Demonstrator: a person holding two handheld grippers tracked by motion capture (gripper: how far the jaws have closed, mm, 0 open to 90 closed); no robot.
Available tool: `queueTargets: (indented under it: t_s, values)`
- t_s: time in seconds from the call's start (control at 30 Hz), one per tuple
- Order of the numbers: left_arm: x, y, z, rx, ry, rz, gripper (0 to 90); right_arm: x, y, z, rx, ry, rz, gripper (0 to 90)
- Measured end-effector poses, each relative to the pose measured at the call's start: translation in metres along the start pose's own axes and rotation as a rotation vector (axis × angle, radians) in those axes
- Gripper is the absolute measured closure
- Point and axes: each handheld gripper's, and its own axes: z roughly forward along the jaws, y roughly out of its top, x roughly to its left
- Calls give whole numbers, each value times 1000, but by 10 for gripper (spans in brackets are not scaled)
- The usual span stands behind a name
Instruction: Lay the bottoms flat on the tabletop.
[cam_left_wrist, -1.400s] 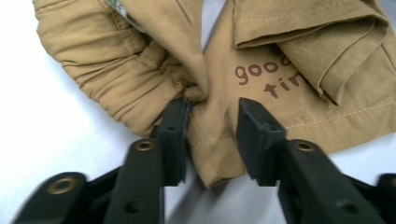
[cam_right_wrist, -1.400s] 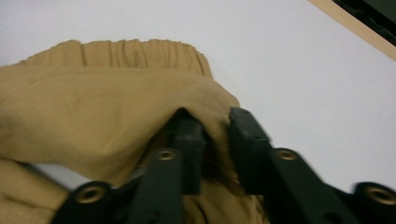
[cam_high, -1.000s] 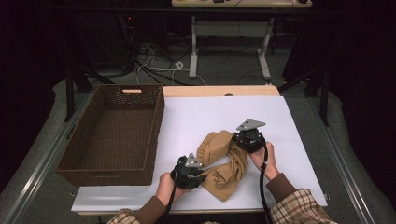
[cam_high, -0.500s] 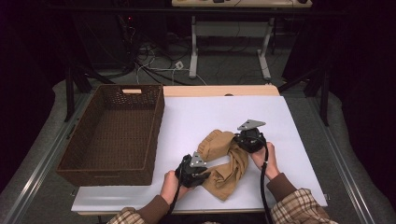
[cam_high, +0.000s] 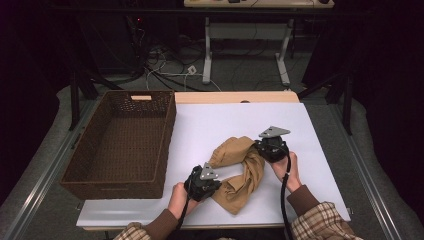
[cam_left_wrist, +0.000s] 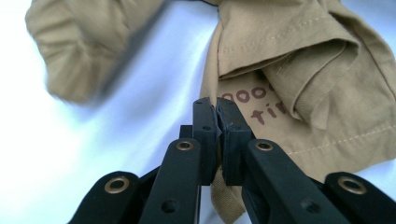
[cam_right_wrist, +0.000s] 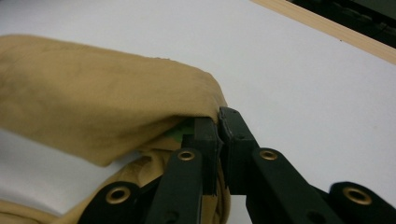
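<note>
Tan garment (cam_high: 239, 170) lay crumpled on the white desk (cam_high: 210, 125), right of the wicker basket (cam_high: 122, 140), its long axis curving from near-left to far-right. You pinched its hem as the left hand-held gripper (cam_left_wrist: 217, 109) finished closing; the right hand-held gripper (cam_right_wrist: 219, 123) clamped its far fold. Next, I judge, lift and spread.

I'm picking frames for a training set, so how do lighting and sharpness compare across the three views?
High view: bright table, dark surroundings, tan cloth fairly sharp. Left gripper view: the cloth's far fold is blurred, the white surface glares, the printed part is sharp. Right gripper view: the cloth is soft, with a shadow beneath it.
</note>
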Motion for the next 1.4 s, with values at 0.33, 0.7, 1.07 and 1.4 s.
queueTargets:
  t_s: [0.33, 0.7, 1.07, 1.4]
  values:
    - [1, -5, -6, 34, -7, -4, 872, -17, -8, -1, 48, -63, 47, 880]
    - [4, -1, -11, 8, 16, -32, 638, -13, -13, 8, 108, -40, 23, 885]
    - [-5, 15, -16, -57, 3, -58, 421, -10, -13, 11, 119, -28, 6, 886]
    - [-19, 24, -17, -88, -24, -20, 351, -9, -12, 11, 118, -29, -4, 886]
